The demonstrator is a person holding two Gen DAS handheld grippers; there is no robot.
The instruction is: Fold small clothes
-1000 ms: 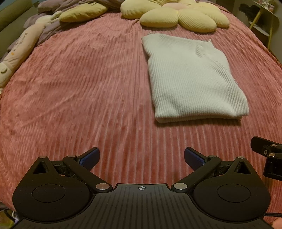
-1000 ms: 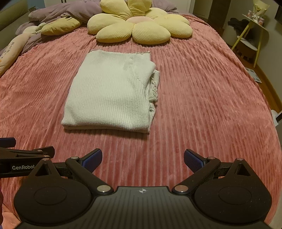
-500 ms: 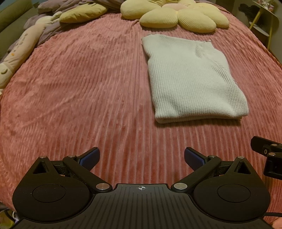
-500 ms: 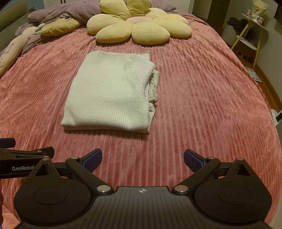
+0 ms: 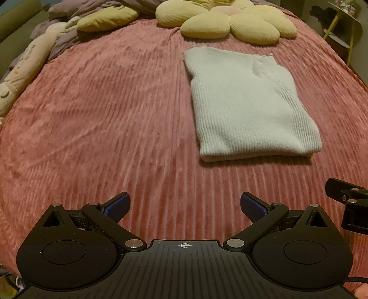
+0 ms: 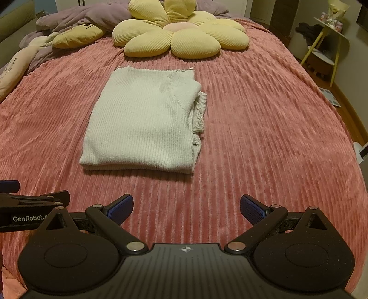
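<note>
A white ribbed knit garment [image 5: 248,108] lies folded into a flat rectangle on the pink ribbed bedspread [image 5: 103,119]. It also shows in the right wrist view [image 6: 145,124], with bunched edges on its right side. My left gripper [image 5: 184,204] is open and empty, hovering over the bedspread near the front, left of and well short of the garment. My right gripper [image 6: 186,207] is open and empty, just in front of the garment's near edge. The right gripper's side shows at the left view's right edge [image 5: 347,202].
A yellow flower-shaped cushion [image 6: 179,34] lies at the head of the bed behind the garment. A yellow pillow [image 5: 108,18] and a purple blanket [image 6: 76,16] lie at the back left. A long plush toy [image 5: 25,66] lies along the left edge. A small yellow side table [image 6: 326,39] stands off the bed's right.
</note>
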